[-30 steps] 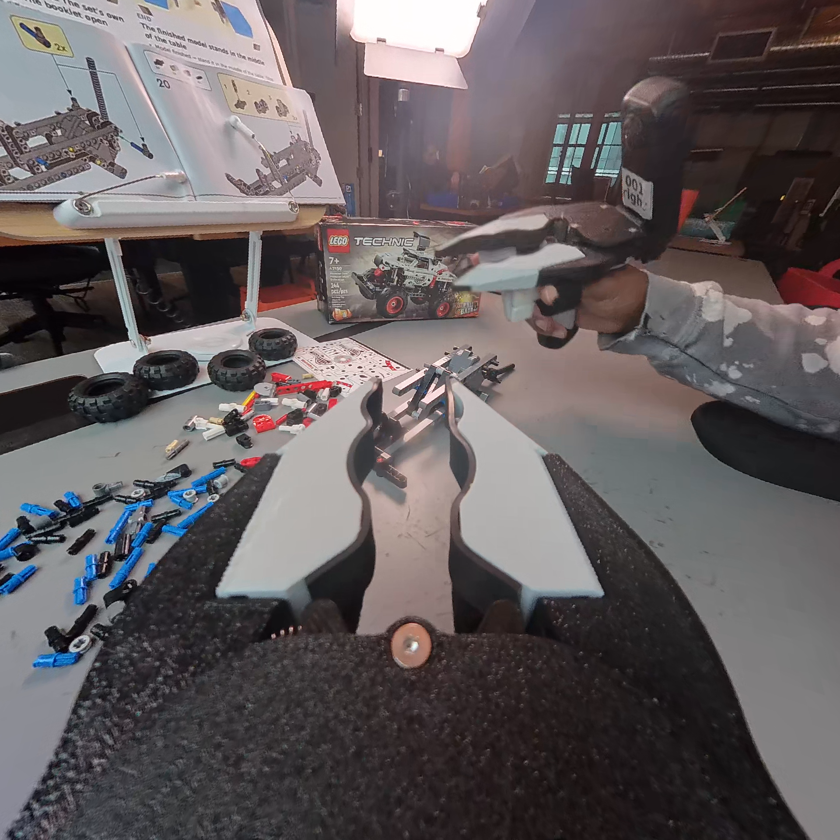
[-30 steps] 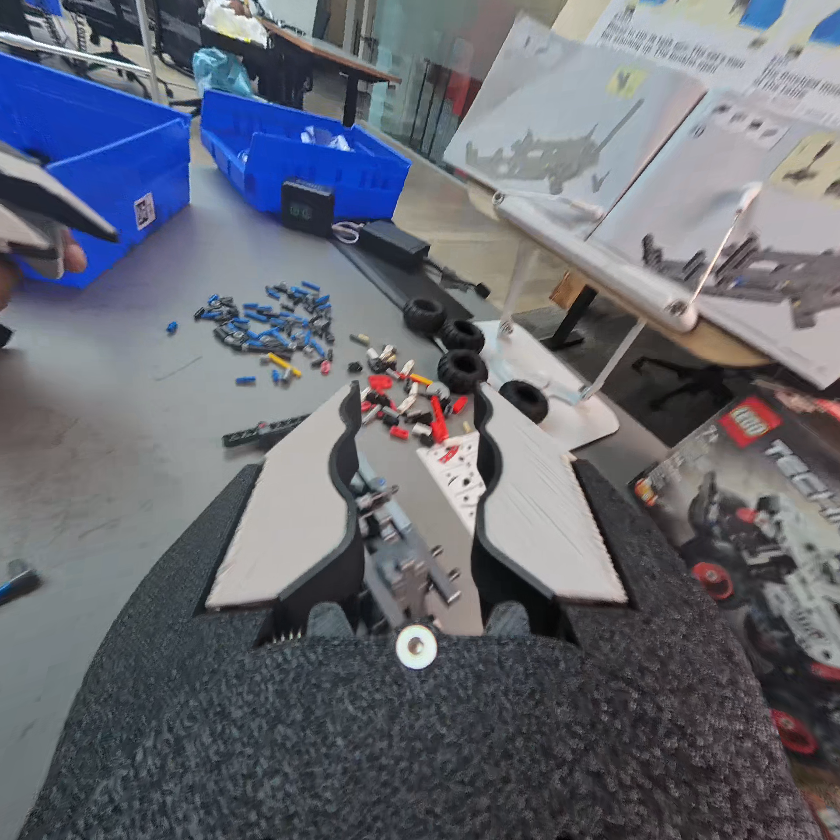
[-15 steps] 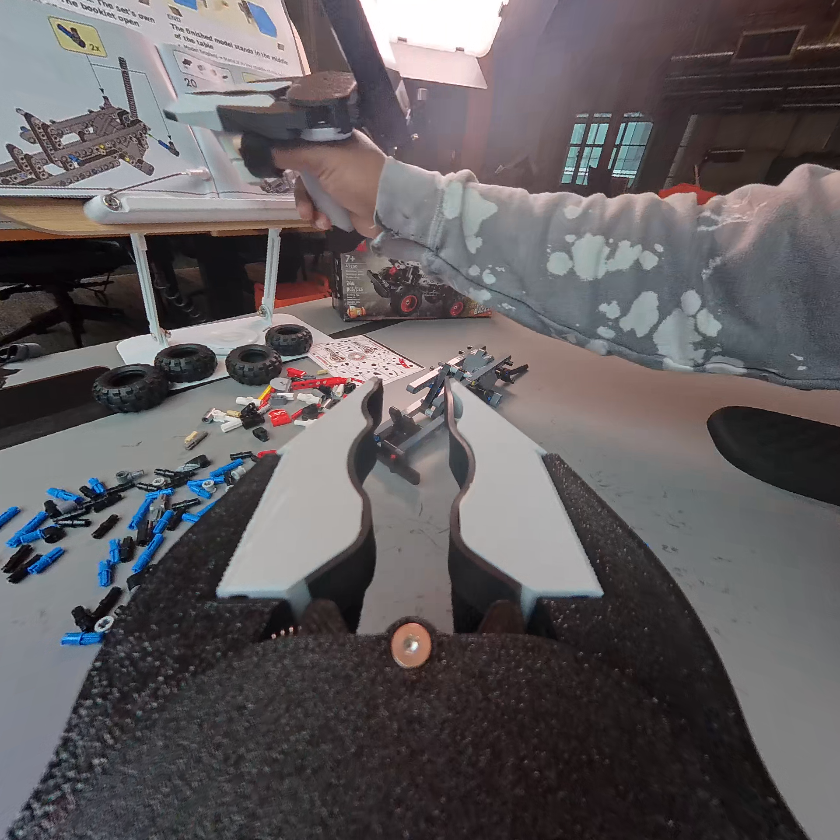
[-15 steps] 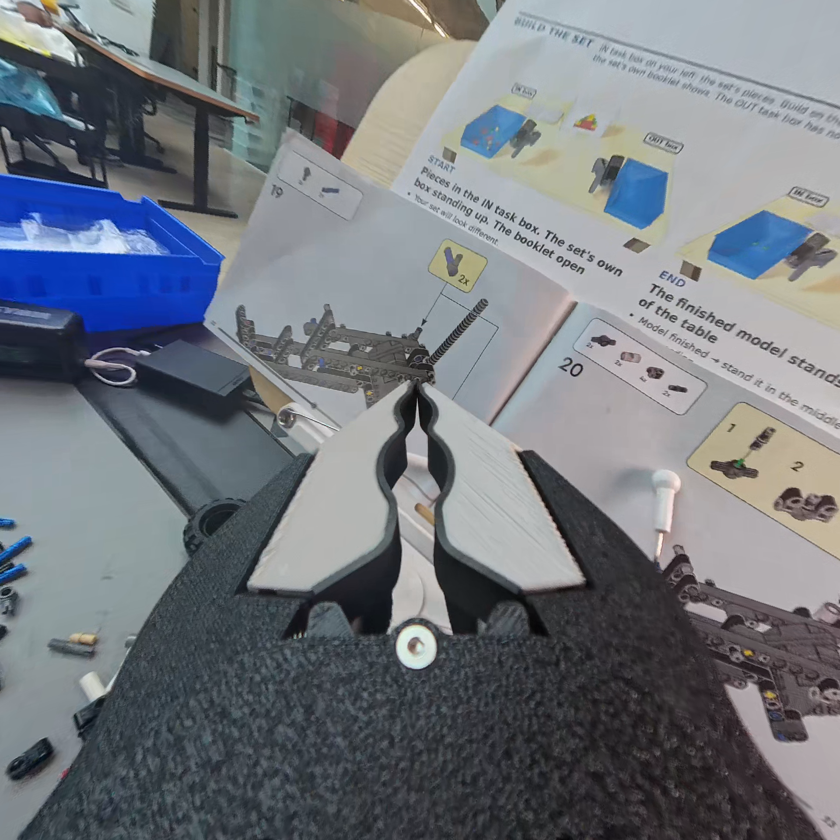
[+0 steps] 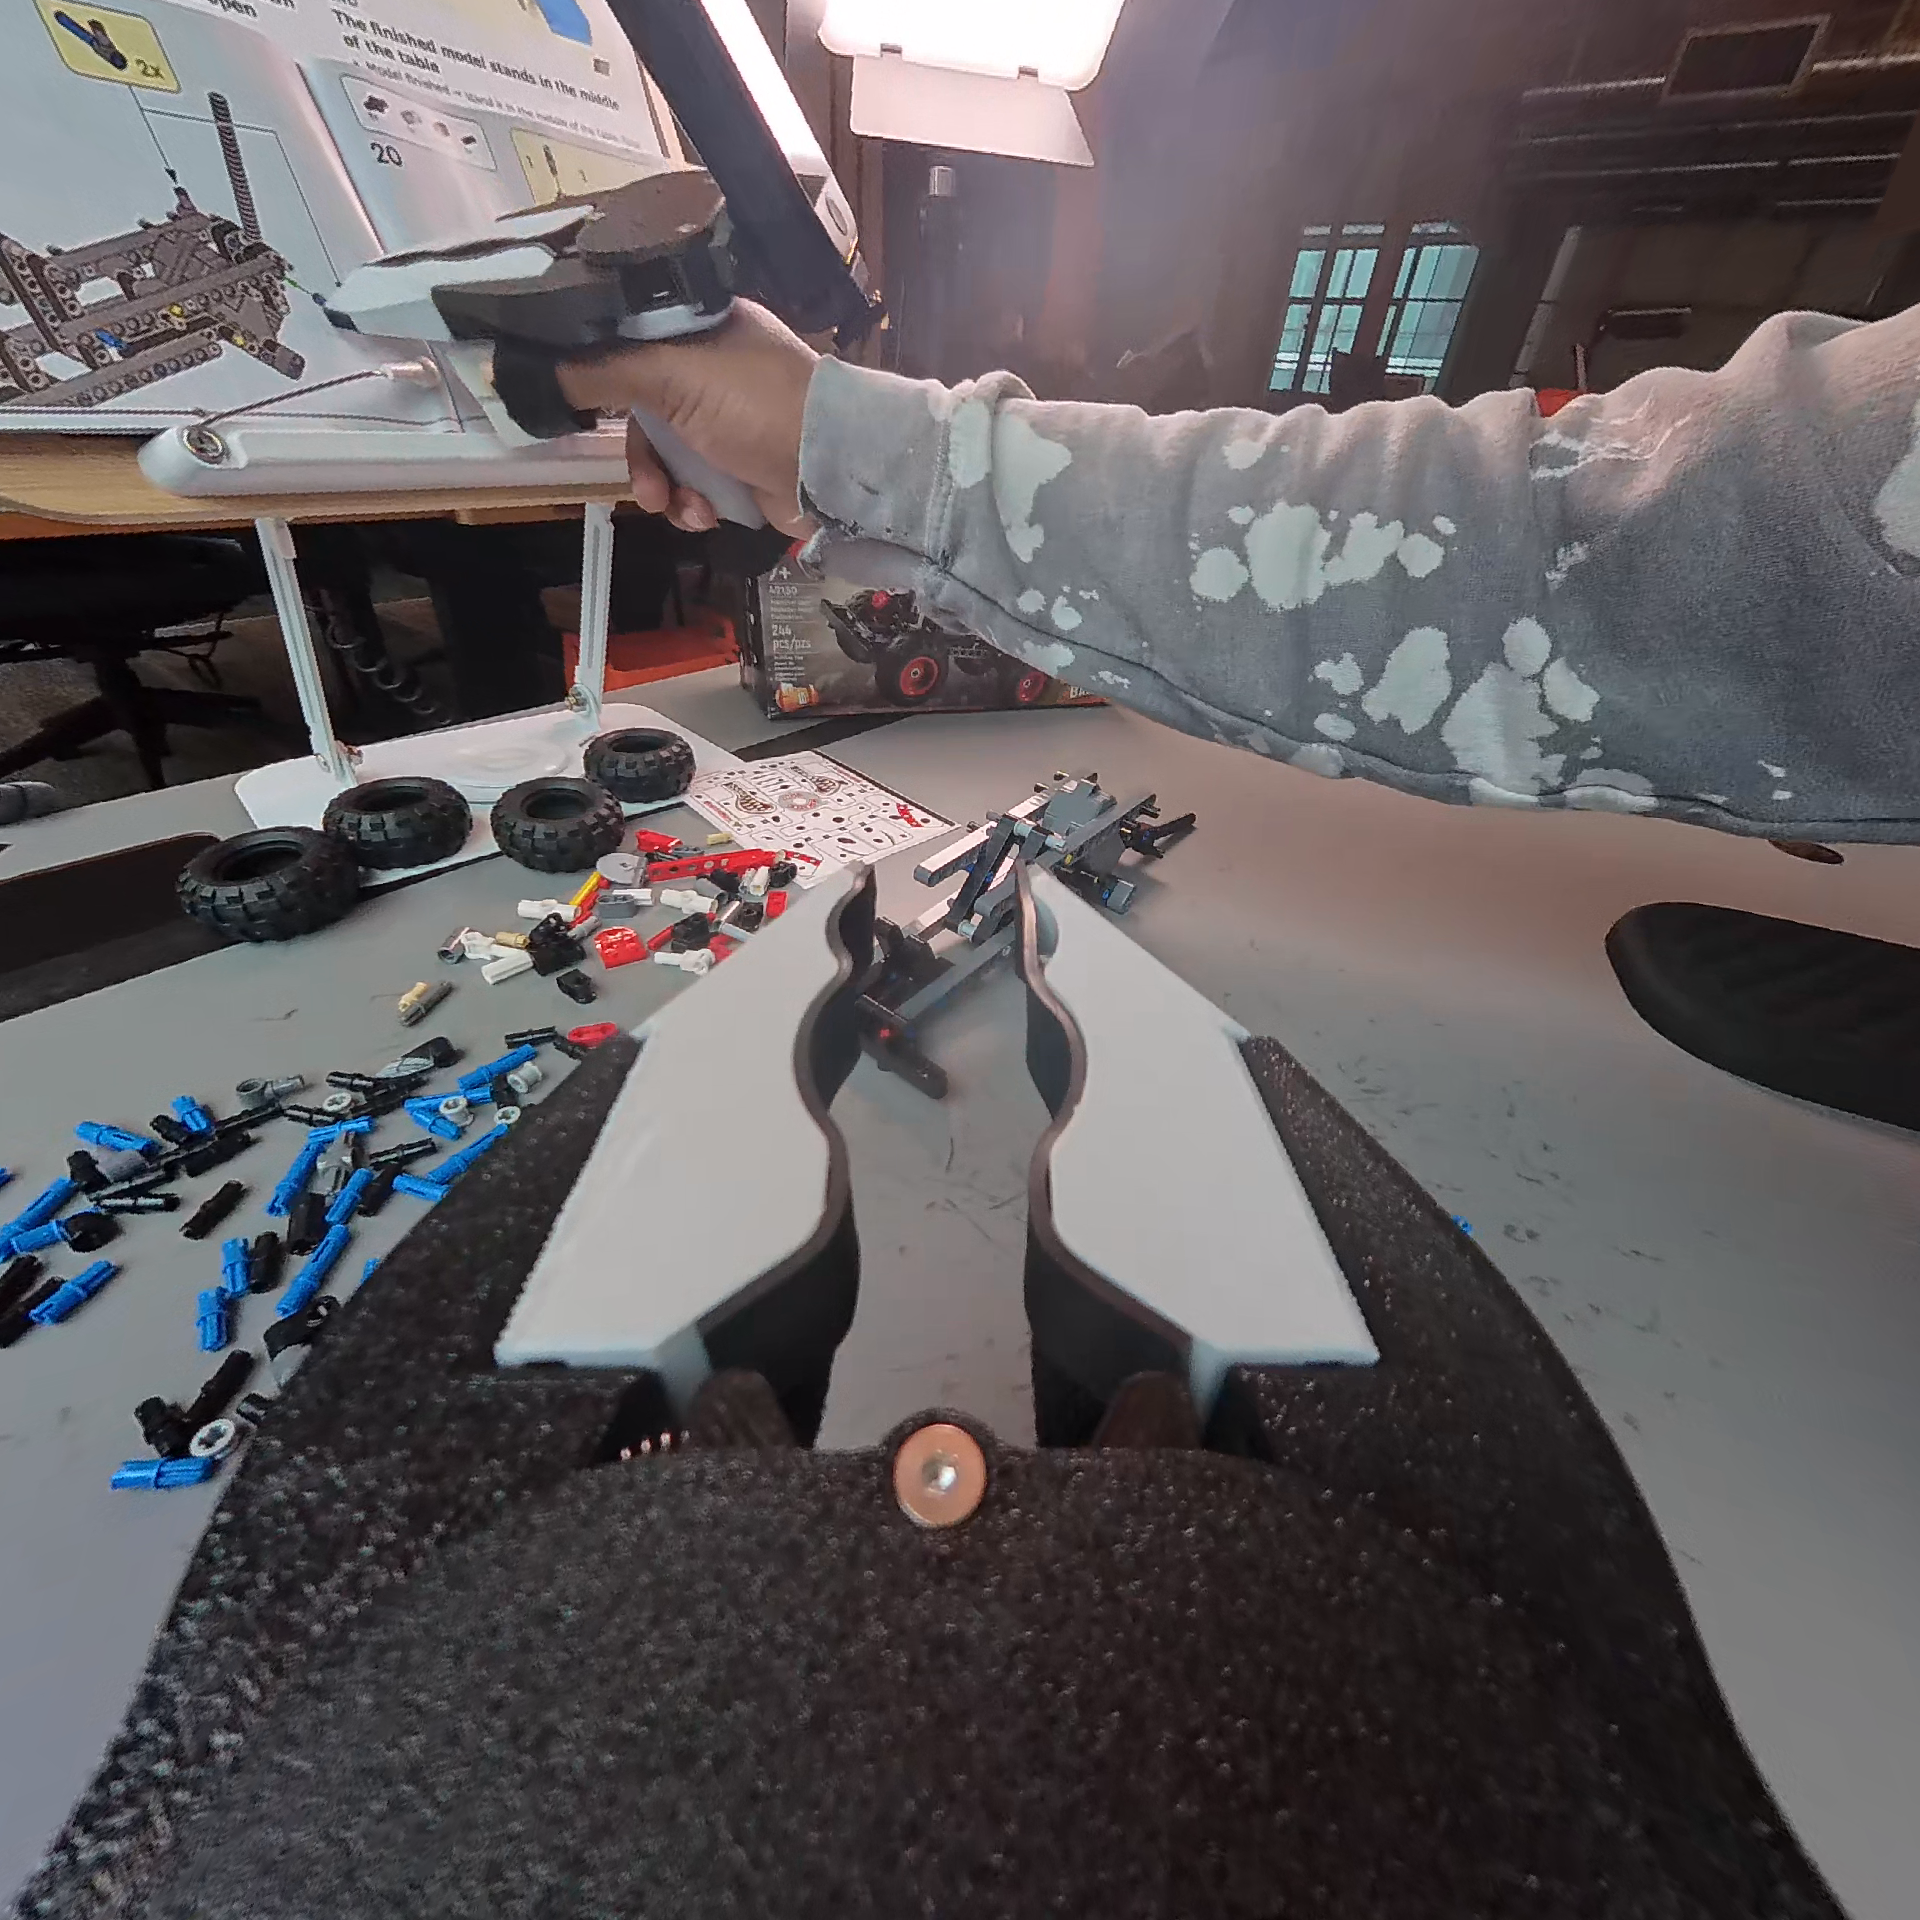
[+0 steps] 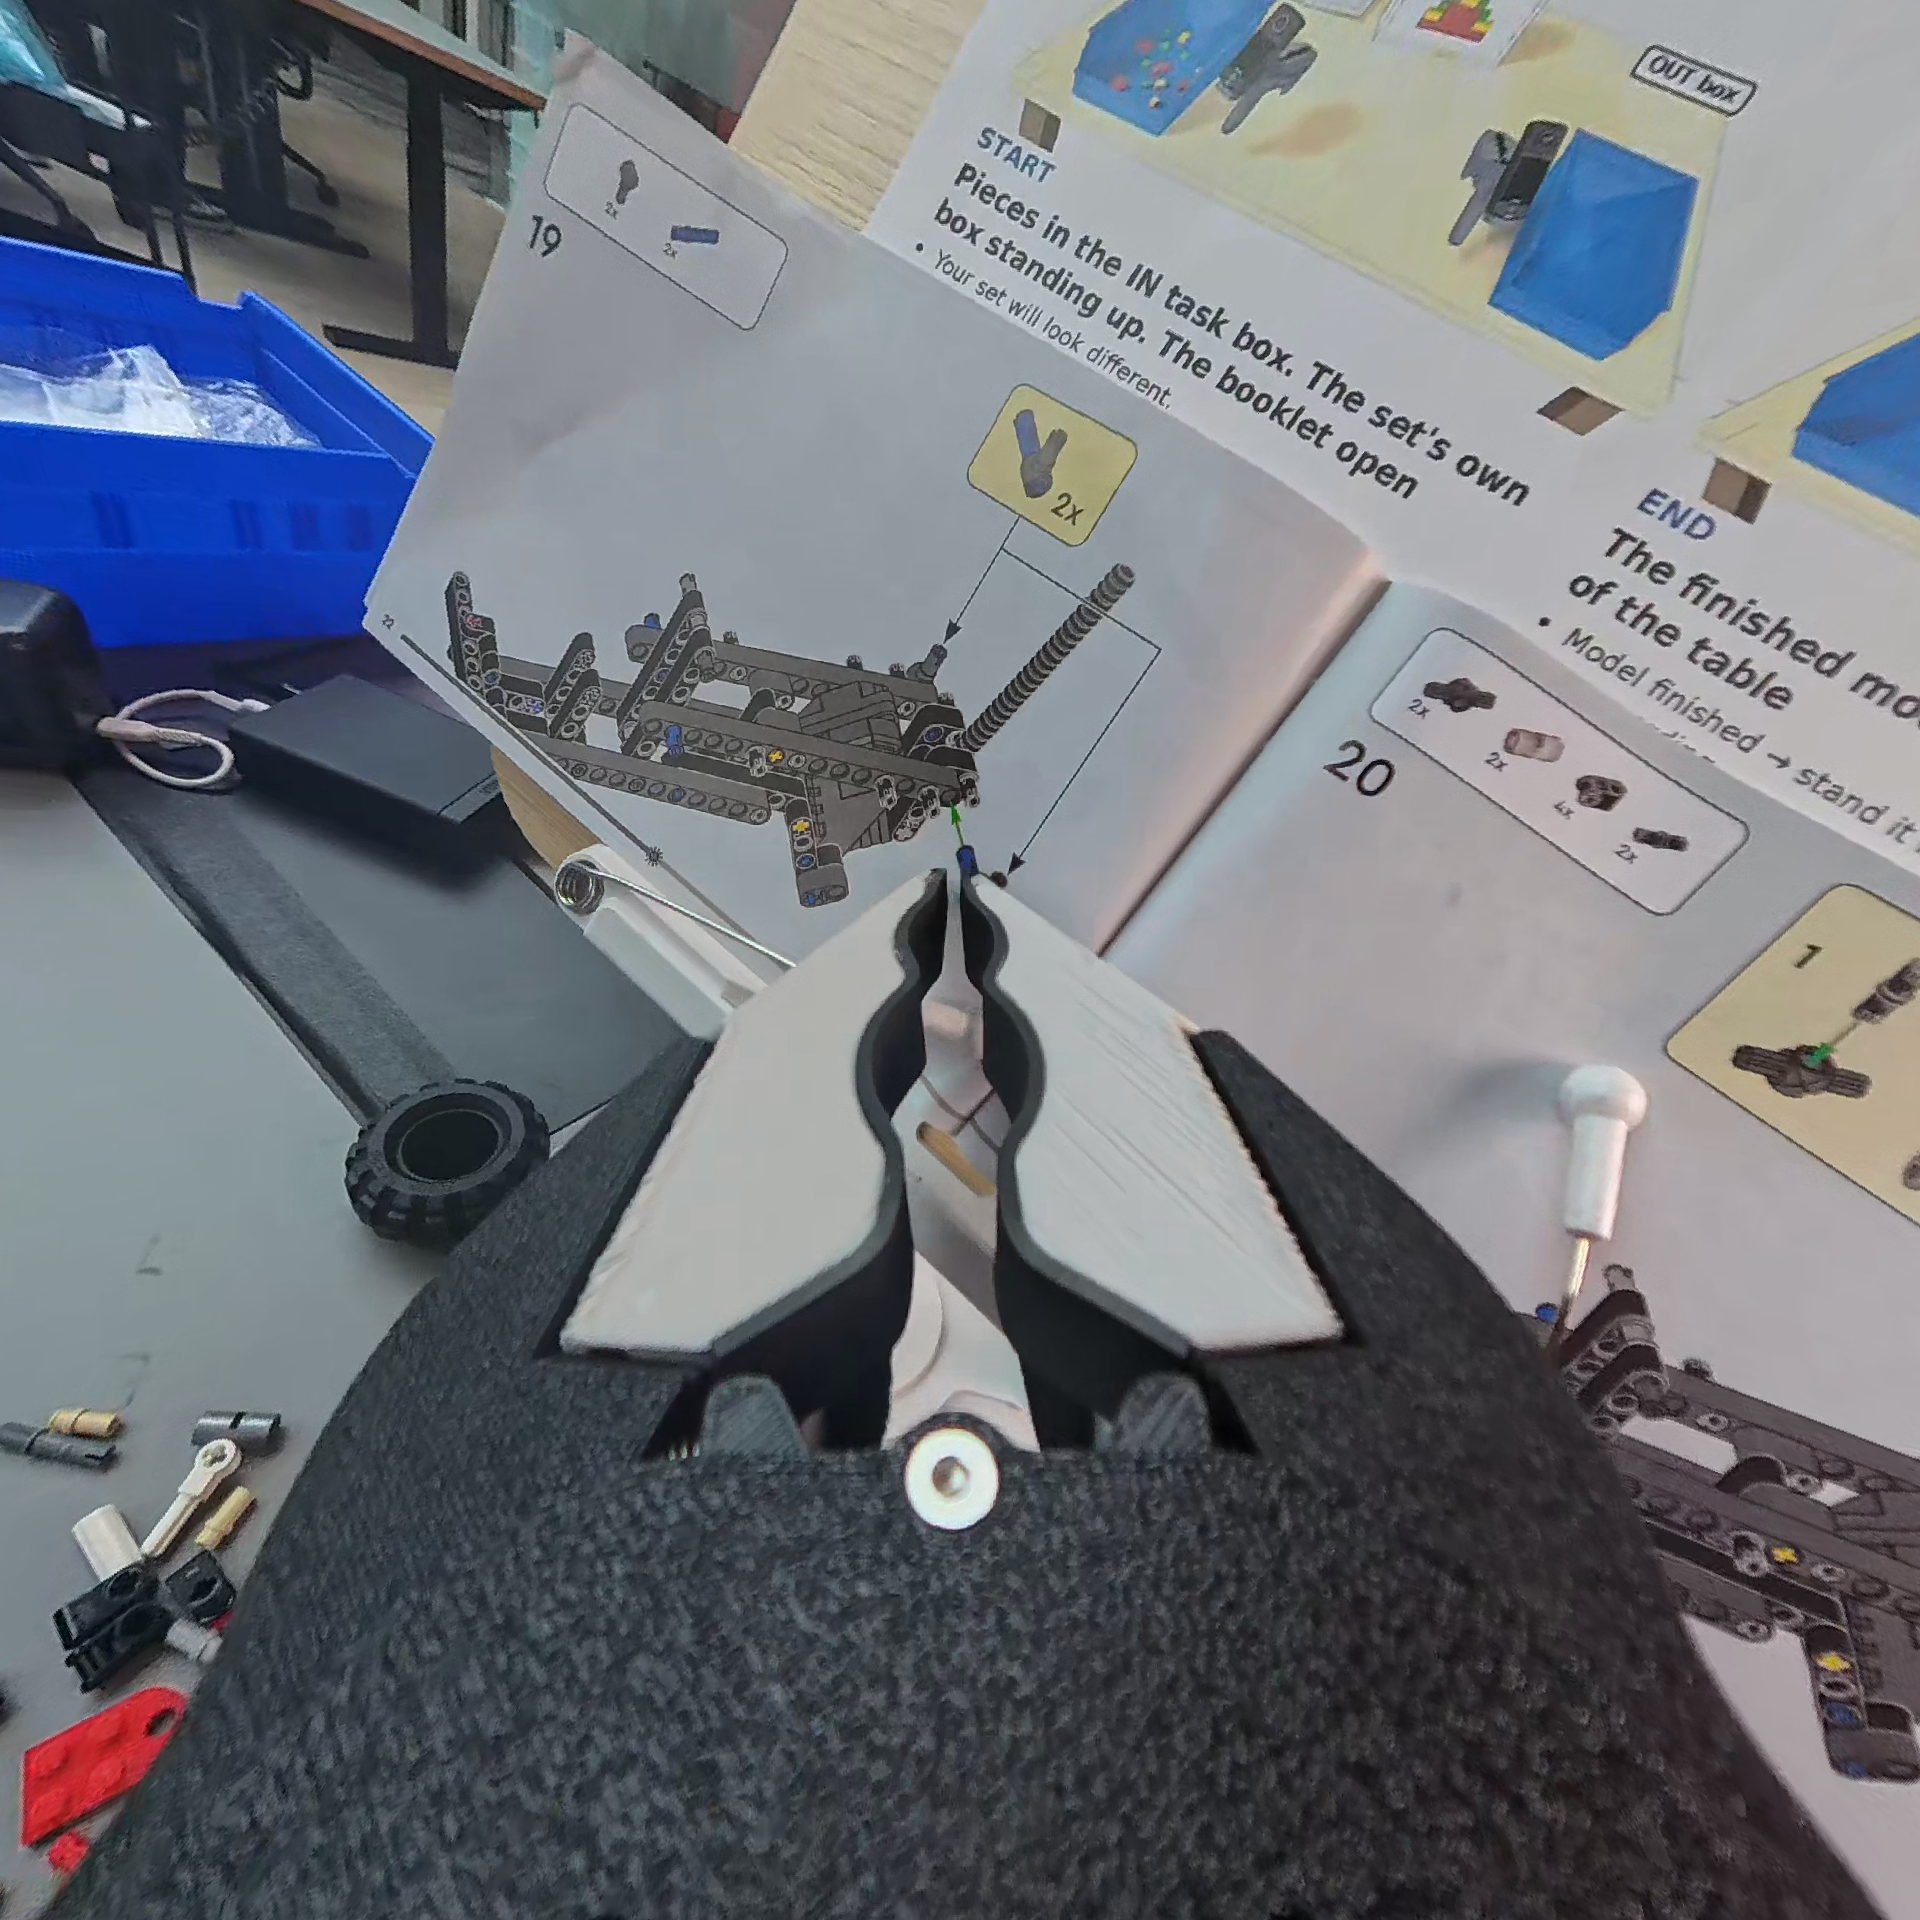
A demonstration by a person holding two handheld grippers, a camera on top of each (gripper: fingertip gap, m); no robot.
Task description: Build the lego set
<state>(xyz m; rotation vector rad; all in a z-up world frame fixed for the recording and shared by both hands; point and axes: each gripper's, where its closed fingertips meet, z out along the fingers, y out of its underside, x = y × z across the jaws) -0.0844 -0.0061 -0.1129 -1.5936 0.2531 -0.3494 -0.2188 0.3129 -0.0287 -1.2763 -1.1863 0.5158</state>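
the grey tabletop carried everything. the open instruction booklet stood on a white stand, with 4 black tyres at its base. the right gripper, its tips together on nothing, pointed at the left page. the left gripper hung open over the half-built grey chassis. small loose pieces lay to its left.

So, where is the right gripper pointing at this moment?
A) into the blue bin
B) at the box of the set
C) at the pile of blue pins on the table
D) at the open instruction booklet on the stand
D: the right gripper, its tips nearly together and holding nothing, sits just in front of the instruction booklet on its stand.
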